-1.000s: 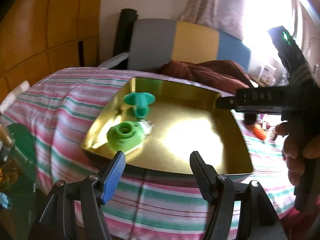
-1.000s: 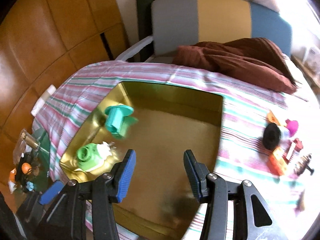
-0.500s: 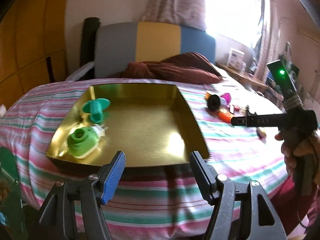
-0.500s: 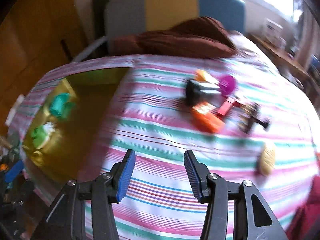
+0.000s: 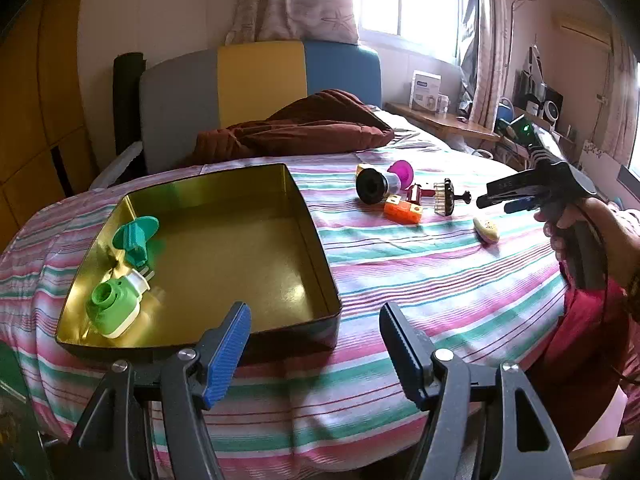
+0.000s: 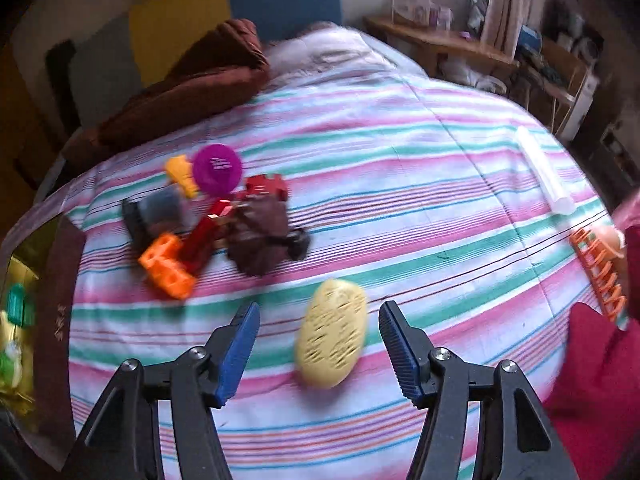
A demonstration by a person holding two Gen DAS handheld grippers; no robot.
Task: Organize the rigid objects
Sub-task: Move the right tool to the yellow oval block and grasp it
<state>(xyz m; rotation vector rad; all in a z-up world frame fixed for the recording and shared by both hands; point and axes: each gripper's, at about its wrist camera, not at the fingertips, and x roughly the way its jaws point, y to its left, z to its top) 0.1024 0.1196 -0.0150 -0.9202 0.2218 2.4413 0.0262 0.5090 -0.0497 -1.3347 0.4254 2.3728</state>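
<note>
Left wrist view: low, at the near edge of the bed, facing across the striped bedspread [image 5: 420, 272] toward the headboard [image 5: 260, 80] and window. Gold tin [image 5: 320, 280] close at lower left; toy pile [image 5: 404, 196] farther off at right; right gripper [image 5: 496, 198] seen from the side at the right edge.

Right wrist view: above the bedspread [image 6: 400, 152], angled down and forward, much nearer the toys. Yellow oval piece [image 6: 332, 340] close between its fingers; toy pile [image 6: 224, 220] just beyond at left; tin [image 6: 60, 280] only a sliver at the left edge.

Shared: bedspread, toy pile, yellow oval piece [image 5: 486, 231], tin, headboard [image 6: 180, 20].
</note>
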